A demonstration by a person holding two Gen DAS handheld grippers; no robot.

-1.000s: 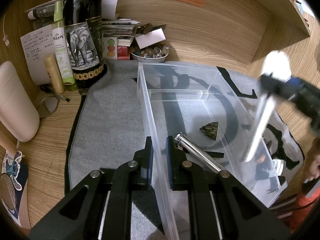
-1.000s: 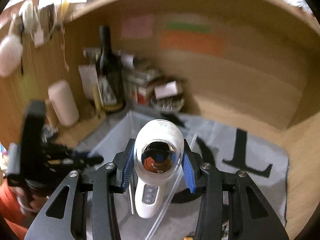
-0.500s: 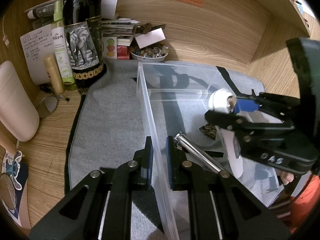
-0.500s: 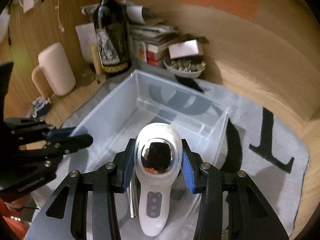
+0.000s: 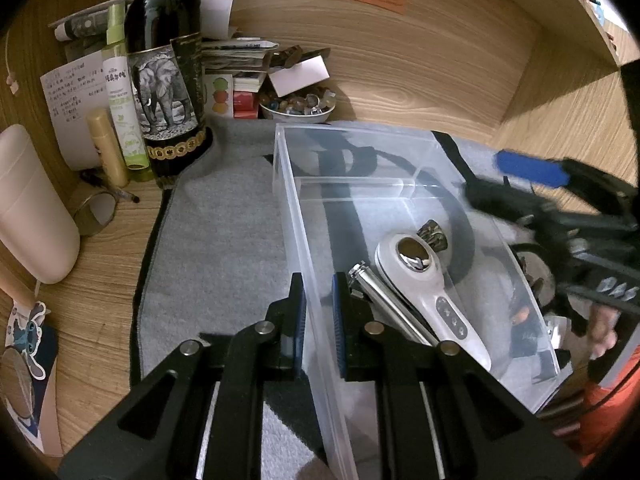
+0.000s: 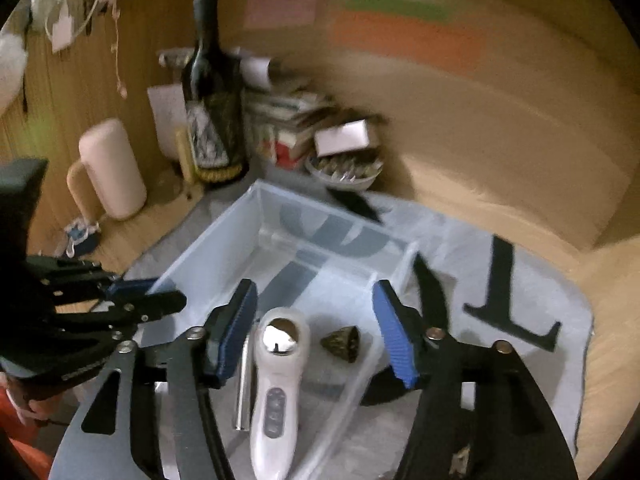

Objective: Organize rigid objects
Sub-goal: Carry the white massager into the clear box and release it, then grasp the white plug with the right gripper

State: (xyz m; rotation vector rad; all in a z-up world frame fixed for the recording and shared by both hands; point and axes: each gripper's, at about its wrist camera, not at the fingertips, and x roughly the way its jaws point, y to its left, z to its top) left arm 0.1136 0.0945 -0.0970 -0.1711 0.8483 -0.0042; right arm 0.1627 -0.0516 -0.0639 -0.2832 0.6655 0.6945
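Observation:
A clear plastic bin stands on a grey mat. In it lie a white handheld device with a mirrored head, a silver metal cylinder and a small dark cone-shaped piece. My left gripper is shut on the bin's near left wall. My right gripper is open and empty above the white device; it shows at the right of the left wrist view.
A dark wine bottle, a green spray bottle, a beige mug, a bowl of trinkets and stacked papers stand along the back wooden wall. The grey mat lies on the wooden desk.
My right gripper lowered the white device into the bin, opened and let it go, then drew back upward. My left gripper has stayed shut on the bin wall.

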